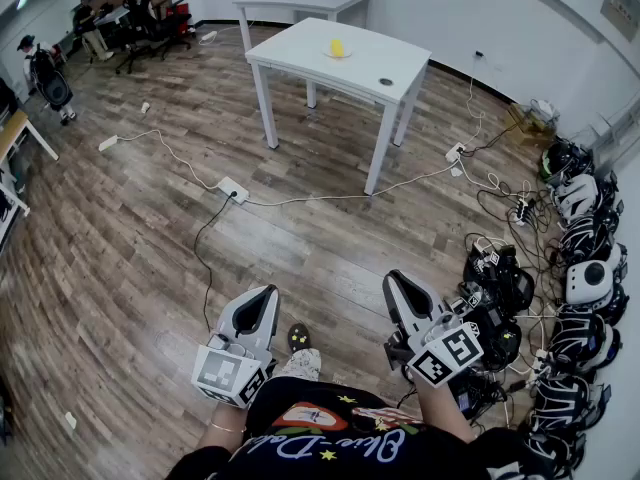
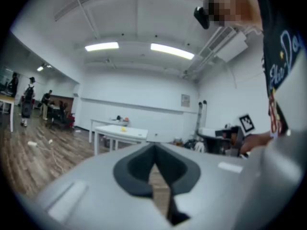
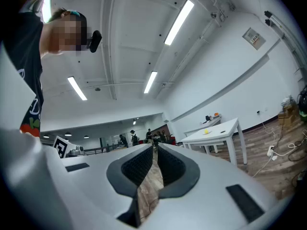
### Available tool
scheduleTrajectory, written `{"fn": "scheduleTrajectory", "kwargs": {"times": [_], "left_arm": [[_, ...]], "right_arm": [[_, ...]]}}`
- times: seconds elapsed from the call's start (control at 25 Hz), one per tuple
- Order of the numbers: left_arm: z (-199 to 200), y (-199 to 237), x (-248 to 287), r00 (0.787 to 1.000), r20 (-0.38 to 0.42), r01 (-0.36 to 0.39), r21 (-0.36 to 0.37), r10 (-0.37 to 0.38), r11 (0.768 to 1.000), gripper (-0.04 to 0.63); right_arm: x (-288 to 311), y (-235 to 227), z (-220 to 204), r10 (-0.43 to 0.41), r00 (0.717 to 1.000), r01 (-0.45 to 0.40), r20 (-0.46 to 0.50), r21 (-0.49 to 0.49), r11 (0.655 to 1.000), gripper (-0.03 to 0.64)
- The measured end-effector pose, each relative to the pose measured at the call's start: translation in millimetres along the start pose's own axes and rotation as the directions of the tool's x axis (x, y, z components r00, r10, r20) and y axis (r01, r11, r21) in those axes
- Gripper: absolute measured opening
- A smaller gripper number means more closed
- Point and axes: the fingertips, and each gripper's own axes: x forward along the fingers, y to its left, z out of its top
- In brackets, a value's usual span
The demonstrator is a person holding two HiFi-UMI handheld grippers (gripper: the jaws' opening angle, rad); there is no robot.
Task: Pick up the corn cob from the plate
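The yellow corn cob (image 1: 337,47) lies on a small plate (image 1: 327,54) on a white table (image 1: 300,58) far across the room. In the left gripper view the corn cob (image 2: 123,128) is a tiny yellow spot, and the right gripper view shows the corn cob (image 3: 206,131) just as small. My left gripper (image 1: 268,293) and right gripper (image 1: 397,280) are held level close to my body, several steps from the table. Both have their jaws together with nothing between them. The left gripper (image 2: 154,148) and the right gripper (image 3: 154,149) each point toward the table.
White cables and a power strip (image 1: 232,189) run across the wooden floor between me and the table. A heap of black and white headsets (image 1: 588,268) lines the right wall. A second table (image 1: 300,3) stands behind the first. Chairs and people (image 1: 50,78) are at the far left.
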Motion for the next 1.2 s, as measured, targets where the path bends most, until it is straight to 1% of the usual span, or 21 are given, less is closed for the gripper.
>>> {"fn": "scheduleTrajectory", "kwargs": {"times": [0.16, 0.24, 0.32, 0.48, 0.6, 0.68, 0.84, 0.96, 1.0, 1.08, 1.2], "left_arm": [[25.0, 75.4, 50.9, 1.0, 0.003, -0.001, 0.037, 0.001, 0.999, -0.003], [31.5, 109.3, 78.3, 1.0, 0.015, 0.0, 0.035, -0.001, 0.999, -0.003], [29.4, 136.2, 111.4, 1.0, 0.011, 0.017, 0.021, -0.017, 1.0, -0.003], [25.3, 169.8, 184.6, 0.997, -0.008, 0.073, -0.003, -0.074, 0.997, -0.003], [22.4, 204.3, 248.6, 0.996, -0.034, 0.085, 0.001, -0.085, 0.996, -0.003], [31.2, 231.2, 299.4, 0.996, -0.035, 0.079, 0.013, -0.078, 0.997, -0.003], [74.7, 281.3, 409.4, 0.998, 0.021, 0.057, 0.05, -0.059, 0.997, -0.003], [99.6, 312.1, 475.8, 0.998, 0.061, 0.026, 0.064, -0.03, 0.998, -0.003], [102.0, 322.6, 495.3, 0.998, 0.059, 0.021, 0.062, -0.025, 0.998, -0.003], [100.5, 343.5, 532.0, 0.999, 0.029, 0.034, 0.054, -0.035, 0.998, -0.003], [89.9, 377.1, 577.0, 0.998, -0.014, 0.054, 0.052, -0.054, 0.997, -0.003]], "right_arm": [[92.2, -23.0, 17.8, -0.02, 0.999, 0.018, 0.044, 0.046, 0.999, 0.017], [126.6, -37.4, 20.2, -0.034, 0.998, 0.032, 0.047, 0.043, 0.999, 0.017], [150.9, -58.7, 14.6, -0.067, 0.997, 0.065, 0.032, 0.052, 0.997, 0.017], [187.7, -125.0, -3.4, -0.158, 0.987, 0.159, -0.017, 0.088, 0.983, 0.017], [234.0, -187.8, -7.0, -0.19, 0.982, 0.19, -0.015, 0.117, 0.975, 0.017], [275.8, -232.7, 2.7, -0.185, 0.983, 0.184, -0.004, 0.125, 0.975, 0.017], [374.0, -314.3, 44.8, -0.123, 0.992, 0.123, 0.001, 0.051, 0.991, 0.017], [438.5, -363.4, 66.8, -0.069, 0.998, 0.069, -0.003, 0.02, 0.997, 0.017], [460.1, -378.4, 71.3, -0.057, 0.998, 0.057, -0.007, 0.014, 0.998, 0.017], [503.9, -406.8, 76.5, -0.045, 0.999, 0.045, -0.021, 0.006, 0.999, 0.018], [558.8, -439.7, 68.0, -0.051, 0.997, 0.052, -0.061, 0.019, 0.998, 0.018]]}}
